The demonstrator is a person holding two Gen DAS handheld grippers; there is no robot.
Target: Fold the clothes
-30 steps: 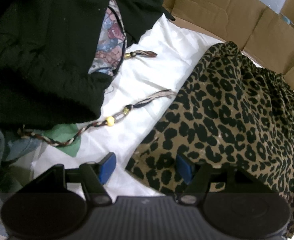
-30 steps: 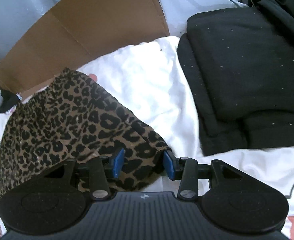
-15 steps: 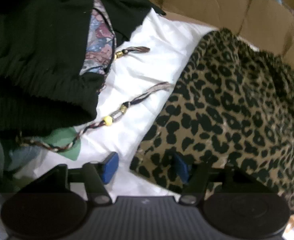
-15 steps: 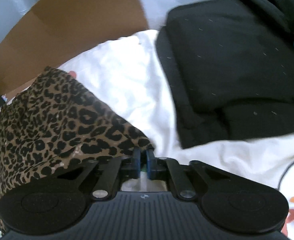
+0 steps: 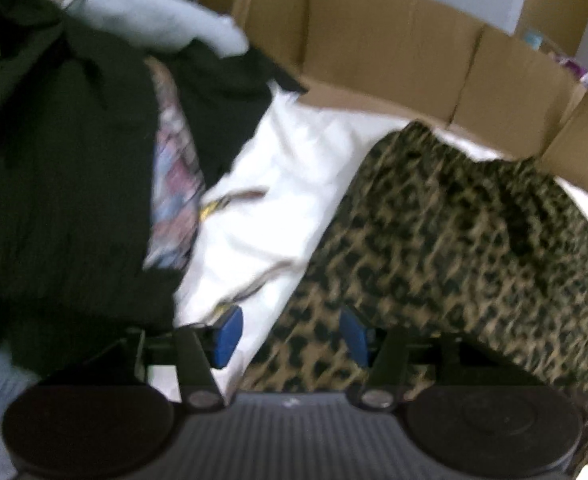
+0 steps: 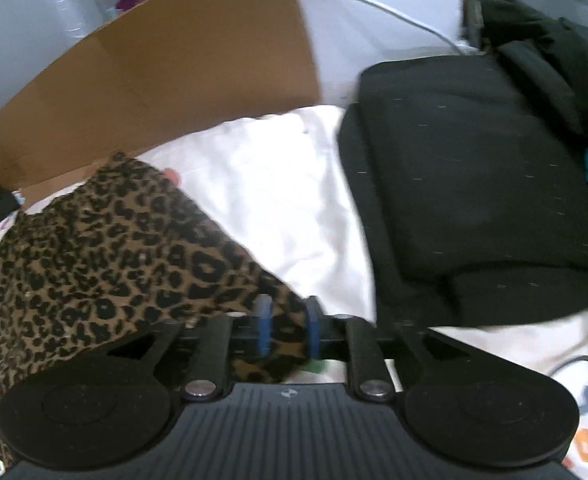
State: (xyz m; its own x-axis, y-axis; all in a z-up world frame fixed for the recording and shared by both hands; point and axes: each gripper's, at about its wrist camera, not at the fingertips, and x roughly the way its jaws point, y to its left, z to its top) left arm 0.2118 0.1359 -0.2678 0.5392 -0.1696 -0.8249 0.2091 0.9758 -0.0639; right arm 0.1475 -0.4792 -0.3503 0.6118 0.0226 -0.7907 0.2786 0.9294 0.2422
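Leopard-print garment (image 6: 105,248) is lying on the white sheet (image 6: 269,200), left of the folded black stack (image 6: 474,184). Right gripper (image 6: 287,326) is opening, a fabric corner sitting between its pads. Left gripper (image 5: 291,336) is closing, jaws spread, straddling the garment's opposite edge.

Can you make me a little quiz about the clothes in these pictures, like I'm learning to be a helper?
1. True or false: the folded black garment lies on top of the leopard-print cloth.
2. What rises behind the leopard-print cloth? A. a brown cardboard sheet B. a mirror C. a striped curtain
3. Fill in: the crumpled bed sheet showing between the two garments is ____.

Key: 1. false, they lie apart; 2. A; 3. white.
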